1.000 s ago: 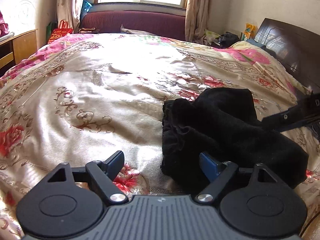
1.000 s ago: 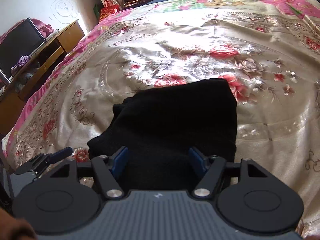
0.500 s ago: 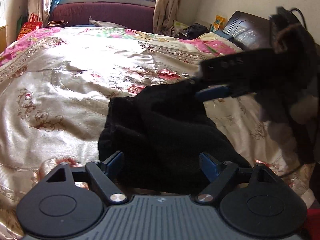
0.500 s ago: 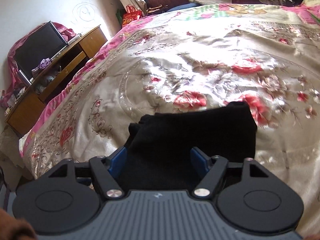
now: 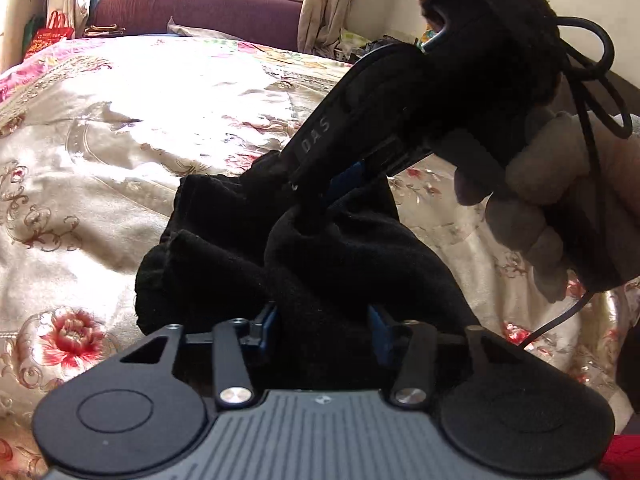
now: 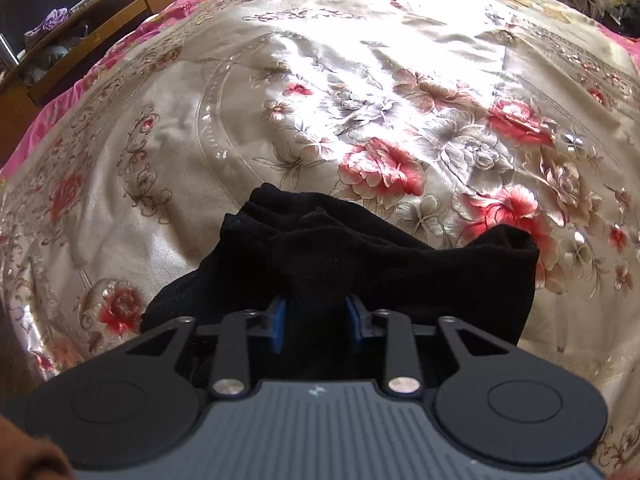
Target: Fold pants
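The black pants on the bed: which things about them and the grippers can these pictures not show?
- Black pants: waistband and leg ends indistinguishable in both views; dark bunched cloth hides seams.
- Near edge of the pants: covered by each gripper's body.
- Right gripper, left wrist view: fingertips sunk into cloth.
- Left gripper: pads partly hidden by the fold between them.
- Bed: edges cut off.

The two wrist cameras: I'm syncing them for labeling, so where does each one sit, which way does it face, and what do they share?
Left wrist: rides the left gripper, facing across the bed toward the window; shows its own fingers, the right gripper and the gloved hand holding it.
Right wrist: rides the right gripper, tilted down at the bedspread; only its own fingers show.
Shared: the black pants, clamped by both grippers.
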{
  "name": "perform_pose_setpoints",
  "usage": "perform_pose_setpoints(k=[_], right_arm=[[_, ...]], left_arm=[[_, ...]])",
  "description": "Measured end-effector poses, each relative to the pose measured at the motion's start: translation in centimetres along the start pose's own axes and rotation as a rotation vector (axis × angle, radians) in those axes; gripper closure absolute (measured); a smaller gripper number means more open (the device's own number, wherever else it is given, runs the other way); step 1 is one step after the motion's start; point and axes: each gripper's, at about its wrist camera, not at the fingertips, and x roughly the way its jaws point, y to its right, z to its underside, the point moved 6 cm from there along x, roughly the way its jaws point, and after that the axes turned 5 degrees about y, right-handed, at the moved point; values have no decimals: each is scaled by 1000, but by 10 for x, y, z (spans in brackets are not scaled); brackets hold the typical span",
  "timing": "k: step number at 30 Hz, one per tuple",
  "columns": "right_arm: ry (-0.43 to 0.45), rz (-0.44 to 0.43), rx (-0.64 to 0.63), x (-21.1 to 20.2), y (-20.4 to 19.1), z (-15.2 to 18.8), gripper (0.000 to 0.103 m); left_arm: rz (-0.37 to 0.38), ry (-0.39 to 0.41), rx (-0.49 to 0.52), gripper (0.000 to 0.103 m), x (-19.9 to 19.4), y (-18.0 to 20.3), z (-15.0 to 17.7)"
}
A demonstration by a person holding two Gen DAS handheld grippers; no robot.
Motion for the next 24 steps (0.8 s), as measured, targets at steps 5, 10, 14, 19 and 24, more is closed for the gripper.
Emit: perform_pose_setpoints(k=[5, 10, 14, 19, 24], right_arm=[[-6, -8, 25, -12, 1, -3, 74], [-53, 100, -93, 15, -24, 3, 28], [-74, 150, -242, 30, -42, 16, 20], [-71, 15, 14, 3, 0, 6, 78], [3, -23, 61, -34, 6, -12, 83]], left_arm=[[-13, -9, -11, 41, 5, 2, 4], [-97, -5, 46, 18, 12, 7, 8], [-113, -4, 106, 22, 13, 14, 11], [18, 5, -1, 62, 1, 9, 2], [45, 82, 69, 70, -22, 20, -22]])
